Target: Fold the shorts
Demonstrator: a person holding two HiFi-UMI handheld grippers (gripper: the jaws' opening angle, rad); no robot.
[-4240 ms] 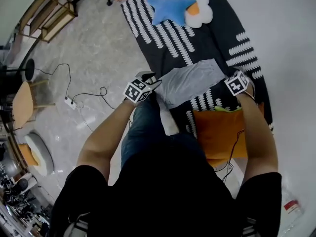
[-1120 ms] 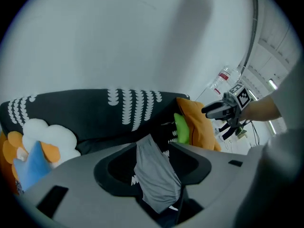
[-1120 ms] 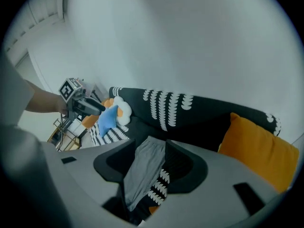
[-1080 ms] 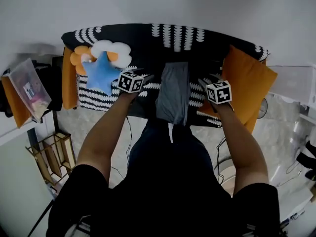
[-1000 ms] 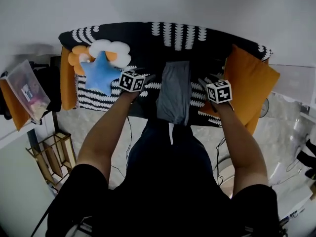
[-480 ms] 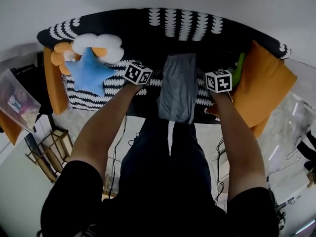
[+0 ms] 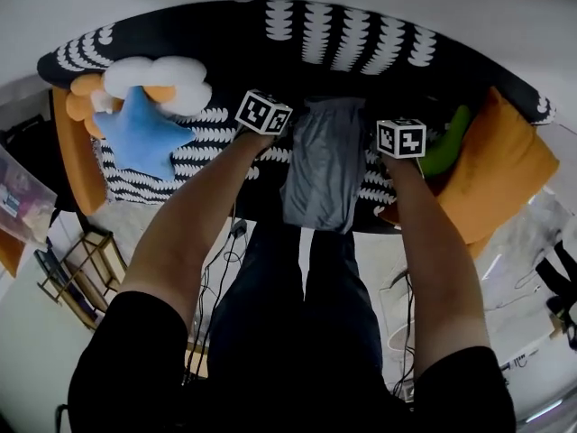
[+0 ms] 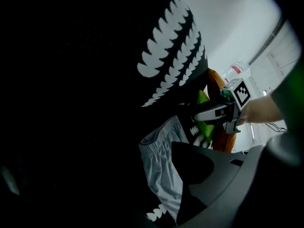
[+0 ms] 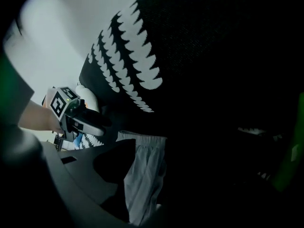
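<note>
Grey shorts (image 7: 325,165) lie folded lengthwise on the blanket (image 7: 343,43) while the left gripper (image 9: 97,125), jaws just opening wide, and the half-open right gripper (image 8: 197,115) each frame a waistband corner unpinched, likely readying the crosswise fold.

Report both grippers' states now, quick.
Left gripper: open, its jaws have just been opening; the shorts show in the gap, not pressed.
Right gripper: open; shorts in the gap, not gripped.
</note>
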